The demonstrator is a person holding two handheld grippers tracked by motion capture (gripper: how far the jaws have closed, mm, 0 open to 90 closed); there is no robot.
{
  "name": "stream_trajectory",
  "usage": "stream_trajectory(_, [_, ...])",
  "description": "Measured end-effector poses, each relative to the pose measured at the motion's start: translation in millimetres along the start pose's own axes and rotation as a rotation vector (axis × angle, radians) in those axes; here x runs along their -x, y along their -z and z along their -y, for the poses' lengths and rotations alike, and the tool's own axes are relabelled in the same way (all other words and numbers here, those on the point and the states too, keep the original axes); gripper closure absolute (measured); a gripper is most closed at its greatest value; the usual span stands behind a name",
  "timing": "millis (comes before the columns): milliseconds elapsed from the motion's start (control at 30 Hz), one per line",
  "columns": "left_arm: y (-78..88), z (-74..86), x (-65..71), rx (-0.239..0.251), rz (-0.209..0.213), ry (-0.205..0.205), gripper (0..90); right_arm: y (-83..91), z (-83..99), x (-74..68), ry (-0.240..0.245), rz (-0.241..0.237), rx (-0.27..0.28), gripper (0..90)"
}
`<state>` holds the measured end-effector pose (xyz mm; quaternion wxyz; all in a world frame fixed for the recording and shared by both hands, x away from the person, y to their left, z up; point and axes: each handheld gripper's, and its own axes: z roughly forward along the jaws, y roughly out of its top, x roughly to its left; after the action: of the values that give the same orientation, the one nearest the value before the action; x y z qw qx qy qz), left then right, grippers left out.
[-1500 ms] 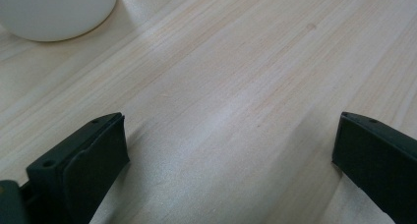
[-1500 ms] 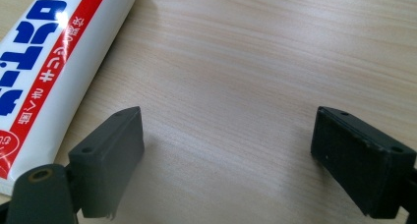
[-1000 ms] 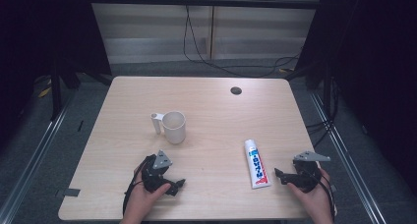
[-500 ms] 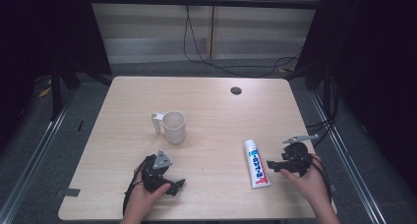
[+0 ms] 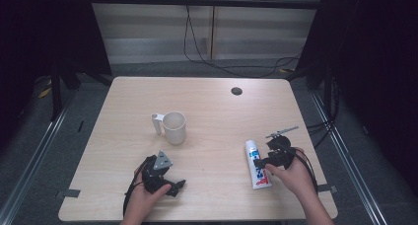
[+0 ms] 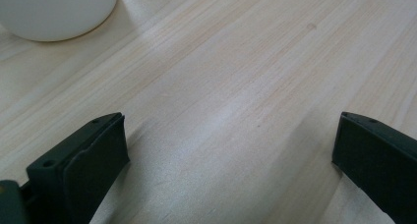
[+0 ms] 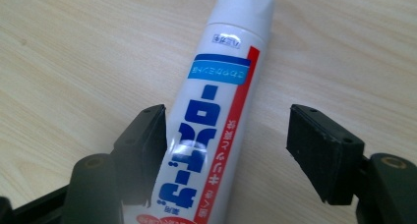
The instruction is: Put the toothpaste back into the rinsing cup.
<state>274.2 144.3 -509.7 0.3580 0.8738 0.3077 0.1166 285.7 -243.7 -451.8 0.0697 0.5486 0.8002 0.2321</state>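
From the high view, your left hand [image 5: 143, 195] lies low near the table's [image 5: 217, 116] front edge at about 7 o'clock, holding the left gripper [image 5: 170, 184] with its tips aimed toward 3 o'clock, below the white mug [image 5: 173, 127]; it sits where it did a second ago. Your right hand [image 5: 291, 173] has come in from the table's right edge, and the right gripper [image 5: 260, 162] now reaches toward 9 o'clock onto the toothpaste tube [image 5: 256, 163], which lies flat at roughly 4 o'clock on the table. In the left gripper view, your jaws stand spread wide over bare wood, the mug's base at 11 o'clock. In the right gripper view, your jaws straddle the tube and have just been closing; the left one looks to touch it, the right one stands clear.
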Motion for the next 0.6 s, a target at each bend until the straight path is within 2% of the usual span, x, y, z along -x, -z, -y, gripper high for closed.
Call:
stream_trajectory(100, [0.0, 0.0, 0.0, 0.000, 0.000, 0.000, 0.0, -4.1, -2.3, -2.0, 0.001, -0.003, -0.024, 31.2])
stream_trajectory(133, [0.0, 0.0, 0.0, 0.000, -0.001, 0.000, 0.0, -8.2, -4.8, -4.5, -0.005, -0.001, -0.059, 31.1])
stream_trajectory(167, [0.0, 0.0, 0.0, 0.000, 0.000, 0.000, 0.0, -10.3, -6.0, -5.1, -0.003, -0.001, -0.075, 31.1])
stream_trajectory(200, [0.0, 0.0, 0.0, 0.000, 0.000, 0.000, 0.0, -11.8, -7.4, -6.8, -0.021, 0.001, -0.089, 31.1])
stream_trajectory(233, [0.0, 0.0, 0.0, 0.000, 0.000, 0.000, 0.0, -11.8, -7.4, -6.8, -0.021, 0.001, -0.089, 31.1])
stream_trajectory(333, [0.0, 0.0, -0.1, 0.000, -0.001, 0.000, 0.0, -19.1, -12.0, -9.4, -0.007, 0.017, -0.137, 31.8])
stream_trajectory(600, [0.0, 0.0, 0.0, 0.000, 0.000, 0.000, 0.0, -29.5, -17.2, -13.4, -0.026, 0.035, -0.189, 34.8])
